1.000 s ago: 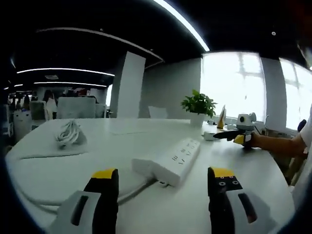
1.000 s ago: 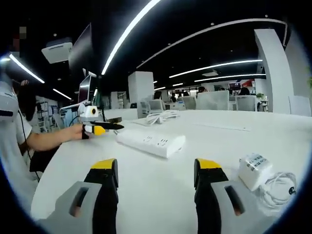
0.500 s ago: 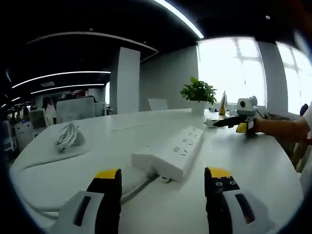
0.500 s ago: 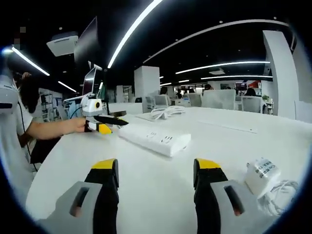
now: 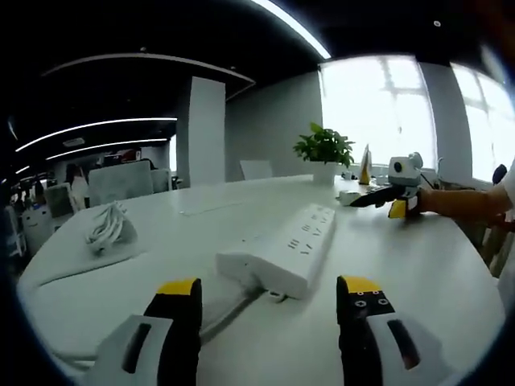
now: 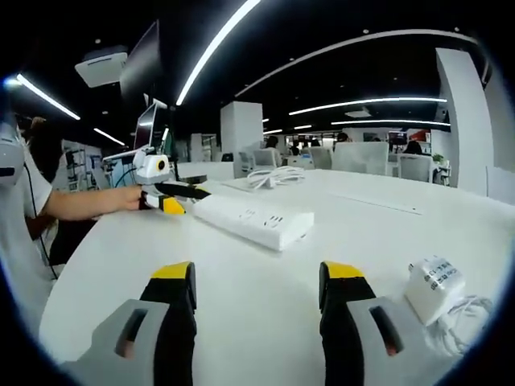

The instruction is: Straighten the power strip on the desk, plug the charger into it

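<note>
Right gripper view: charger (image 6: 434,279); left gripper view: potted plant (image 5: 325,153).

a long white plastic power strip (image 5: 282,251) lies flat on the white worktop (image 5: 418,281), ahead of the left fingers (image 5: 181,310), angled away rightward, its white cable (image 5: 229,299) trailing between them. a white boxy charger (image 6: 434,281) with coiled cord lies right of the right fingers (image 6: 342,297).

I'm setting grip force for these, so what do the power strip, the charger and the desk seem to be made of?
The power strip looks like hard white plastic with a smooth, slightly glossy shell and moulded socket slots. The charger also looks like rigid white plastic, with a printed label and a thin, likely rubbery cable. The desk looks like a smooth white laminate or painted top; its faint sheen leaves that open.
</note>
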`<state>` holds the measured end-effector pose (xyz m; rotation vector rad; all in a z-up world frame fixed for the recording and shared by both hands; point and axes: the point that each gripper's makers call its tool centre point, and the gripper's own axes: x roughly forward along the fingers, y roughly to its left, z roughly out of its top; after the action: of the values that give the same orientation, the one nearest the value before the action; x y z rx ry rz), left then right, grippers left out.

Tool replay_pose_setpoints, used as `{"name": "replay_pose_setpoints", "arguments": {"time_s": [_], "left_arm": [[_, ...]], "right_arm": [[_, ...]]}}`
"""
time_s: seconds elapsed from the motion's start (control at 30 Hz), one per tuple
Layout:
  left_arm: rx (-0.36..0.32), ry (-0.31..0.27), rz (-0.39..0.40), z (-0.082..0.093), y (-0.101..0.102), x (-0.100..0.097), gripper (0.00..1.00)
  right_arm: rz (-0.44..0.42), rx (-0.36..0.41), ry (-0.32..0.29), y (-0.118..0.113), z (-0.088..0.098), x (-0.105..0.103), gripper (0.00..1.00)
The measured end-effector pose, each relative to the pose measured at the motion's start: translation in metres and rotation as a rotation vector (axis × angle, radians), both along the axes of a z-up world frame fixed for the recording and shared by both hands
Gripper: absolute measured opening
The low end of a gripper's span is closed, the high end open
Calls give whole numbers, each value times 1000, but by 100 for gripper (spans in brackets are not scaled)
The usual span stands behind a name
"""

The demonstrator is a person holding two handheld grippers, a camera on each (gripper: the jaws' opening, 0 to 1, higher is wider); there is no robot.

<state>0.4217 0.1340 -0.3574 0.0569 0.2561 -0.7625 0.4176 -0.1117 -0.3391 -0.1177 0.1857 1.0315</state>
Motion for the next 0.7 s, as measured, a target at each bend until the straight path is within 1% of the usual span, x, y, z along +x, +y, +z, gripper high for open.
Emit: {"name": "replay_pose_setpoints", "arguments": {"time_s": [0.27,0.4,0.53,0.7], "left_arm": [[20,1,-17,-2,2,5,68],[30,3,-35,-3,4,6,67],[23,6,-49,-2,5,6,65],[25,7,-76,-3,7,6,60]], "right_arm": [[32,-27,21,7,-6,-1,61],[22,-17,24,7,-4,3,61],[20,-18,20,7,-4,9,60],[32,-24,30,9,-6,7,60]]}}
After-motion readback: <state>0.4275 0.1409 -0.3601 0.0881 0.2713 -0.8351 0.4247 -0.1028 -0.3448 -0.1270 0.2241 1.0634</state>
